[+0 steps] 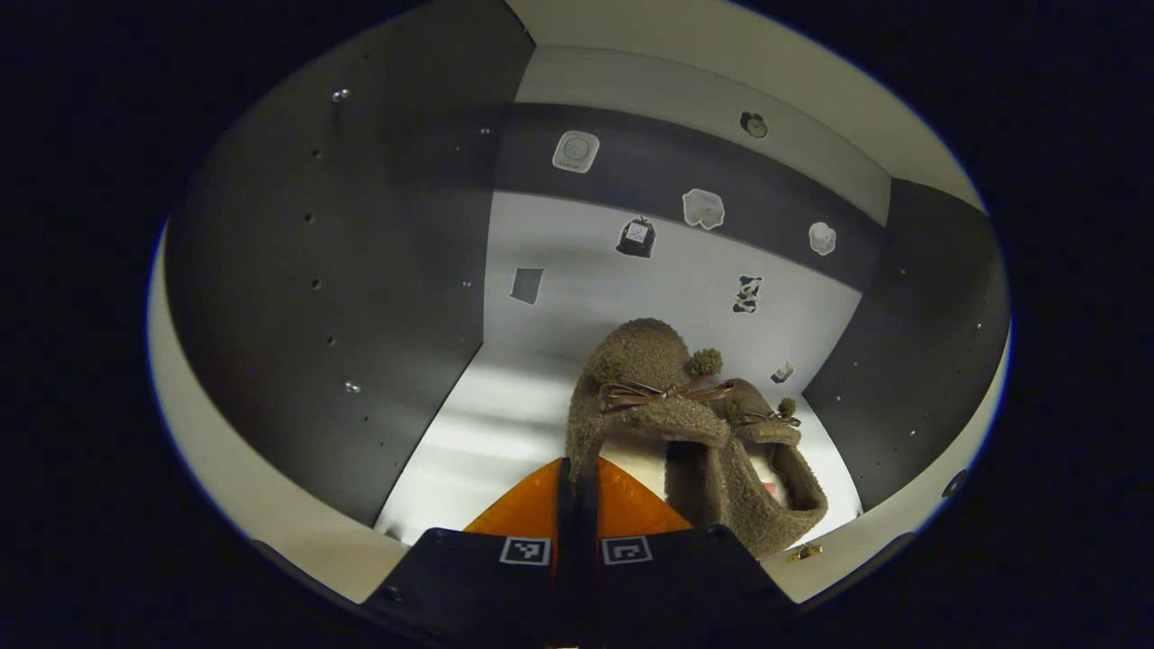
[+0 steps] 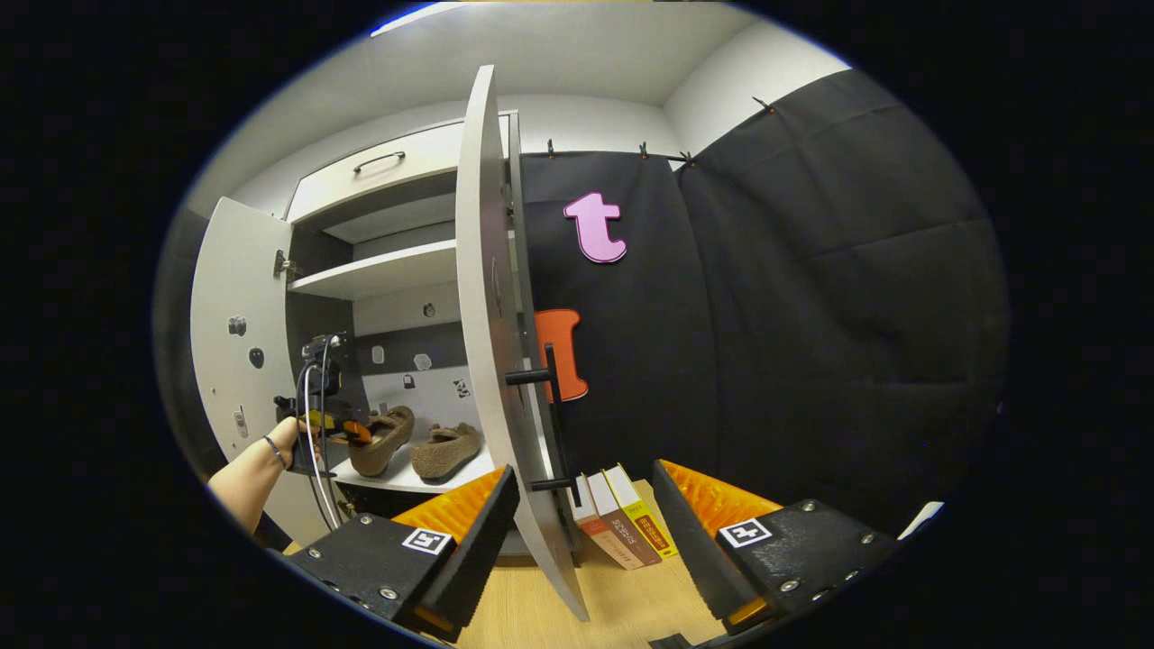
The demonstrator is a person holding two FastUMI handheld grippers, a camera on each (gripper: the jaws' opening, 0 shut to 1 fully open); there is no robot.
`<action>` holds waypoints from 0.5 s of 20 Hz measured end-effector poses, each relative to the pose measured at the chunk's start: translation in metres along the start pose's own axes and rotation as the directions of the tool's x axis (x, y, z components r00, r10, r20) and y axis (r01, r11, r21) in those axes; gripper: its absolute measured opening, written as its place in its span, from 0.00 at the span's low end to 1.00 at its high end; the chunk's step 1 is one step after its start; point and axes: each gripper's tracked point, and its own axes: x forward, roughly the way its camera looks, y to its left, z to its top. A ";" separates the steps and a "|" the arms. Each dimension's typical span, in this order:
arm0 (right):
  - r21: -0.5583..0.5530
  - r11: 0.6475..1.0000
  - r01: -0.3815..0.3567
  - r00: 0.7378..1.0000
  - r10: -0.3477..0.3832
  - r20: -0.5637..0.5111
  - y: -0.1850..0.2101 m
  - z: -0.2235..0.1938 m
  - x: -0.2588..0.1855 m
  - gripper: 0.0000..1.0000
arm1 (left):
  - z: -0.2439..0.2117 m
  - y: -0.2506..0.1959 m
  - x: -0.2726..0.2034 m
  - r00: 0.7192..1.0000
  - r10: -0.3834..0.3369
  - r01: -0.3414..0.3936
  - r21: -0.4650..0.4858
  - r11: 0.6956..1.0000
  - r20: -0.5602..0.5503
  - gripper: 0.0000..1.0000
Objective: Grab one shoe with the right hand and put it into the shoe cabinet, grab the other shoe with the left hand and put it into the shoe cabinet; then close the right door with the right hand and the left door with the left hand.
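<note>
Shoe cabinet (image 2: 397, 261) standing open, white outside and dark on the inner walls, with one drawer at its top. Right door (image 2: 491, 342) of the cabinet swung out, edge-on in the right gripper view, black handle (image 2: 550, 415) on its outer face. Left door (image 2: 236, 342) of the cabinet open as well, a few small stickers on its inner side. Lower shelf (image 2: 406, 478) inside the cabinet, white, carrying both shoes.

Left shoe (image 2: 380, 440), brown and fuzzy, on that shelf toward the left door, its heel edge pinched in the left claw (image 1: 577, 478); orange fingers (image 1: 527, 509) pressed almost together on it. A hand (image 2: 270, 451) behind that claw, just outside the cabinet. Right shoe (image 2: 444, 449) of the same kind just beside the first one on the shelf, toward the right door, free of any claw; whether the two touch is hard to tell.

Right claw (image 2: 581, 505) in front of the cabinet, spread wide and empty, the lower edge of the right door between its fingers without touching them. Three books (image 2: 622, 518) leaning beside the cabinet, behind the right door, above a wooden tabletop (image 2: 622, 604).
</note>
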 end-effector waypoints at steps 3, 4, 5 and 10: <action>0.002 1.000 0.006 1.000 -0.006 -0.018 -0.001 -0.007 0.000 0.92 | -0.004 0.000 0.014 1.000 0.011 -0.010 0.037 0.999 -0.026 0.07; -0.001 1.000 0.004 1.000 -0.004 -0.027 -0.001 -0.010 -0.001 0.92 | -0.002 -0.001 0.014 1.000 0.007 -0.006 0.041 0.999 -0.023 0.07; -0.005 1.000 0.006 0.999 -0.006 -0.032 -0.002 -0.011 -0.001 0.92 | -0.001 -0.004 0.013 1.000 -0.008 0.009 0.043 0.999 -0.019 0.09; -0.004 1.000 -0.013 0.999 0.013 -0.033 0.005 -0.011 -0.008 0.92 | 0.022 -0.010 -0.021 0.997 -0.029 0.024 0.075 0.997 0.070 0.37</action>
